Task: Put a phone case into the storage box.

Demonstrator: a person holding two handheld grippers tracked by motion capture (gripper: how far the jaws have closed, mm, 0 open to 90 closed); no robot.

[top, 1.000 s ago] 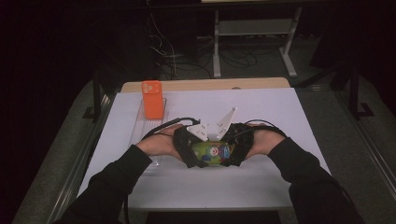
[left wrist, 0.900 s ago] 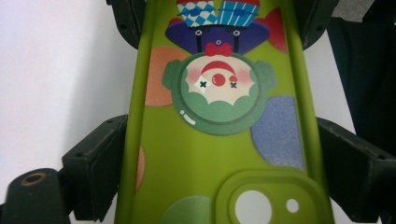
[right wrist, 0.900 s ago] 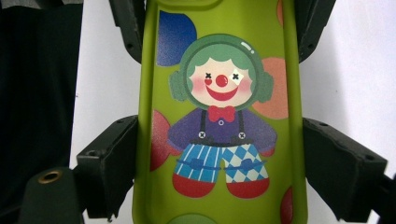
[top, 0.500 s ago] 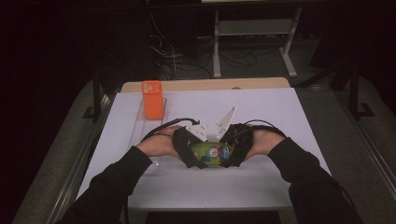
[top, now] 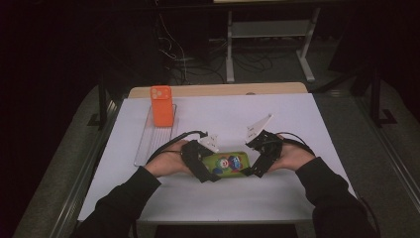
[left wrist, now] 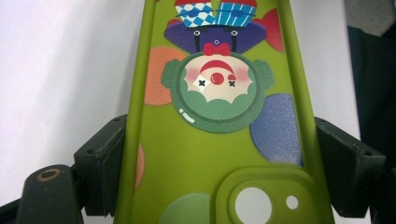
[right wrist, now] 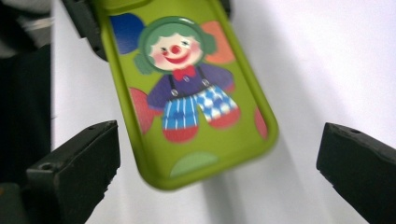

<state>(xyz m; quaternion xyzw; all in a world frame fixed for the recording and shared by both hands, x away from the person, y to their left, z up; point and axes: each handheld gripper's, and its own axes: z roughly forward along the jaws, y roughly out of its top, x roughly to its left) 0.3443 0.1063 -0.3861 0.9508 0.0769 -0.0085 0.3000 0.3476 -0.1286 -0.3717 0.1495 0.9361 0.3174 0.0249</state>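
Left gripper [left wrist: 219, 186] clamped the green case [left wrist: 219, 140] at its camera end. Right gripper [right wrist: 219, 172] had just opened wide, apparently clear of the case.

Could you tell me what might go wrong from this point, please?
The left gripper clamps the green clown phone case only at its camera end, so the soft case could sag or twist free. The right gripper has just opened, its jaws wide of the far end; closing again it could knock the case askew.
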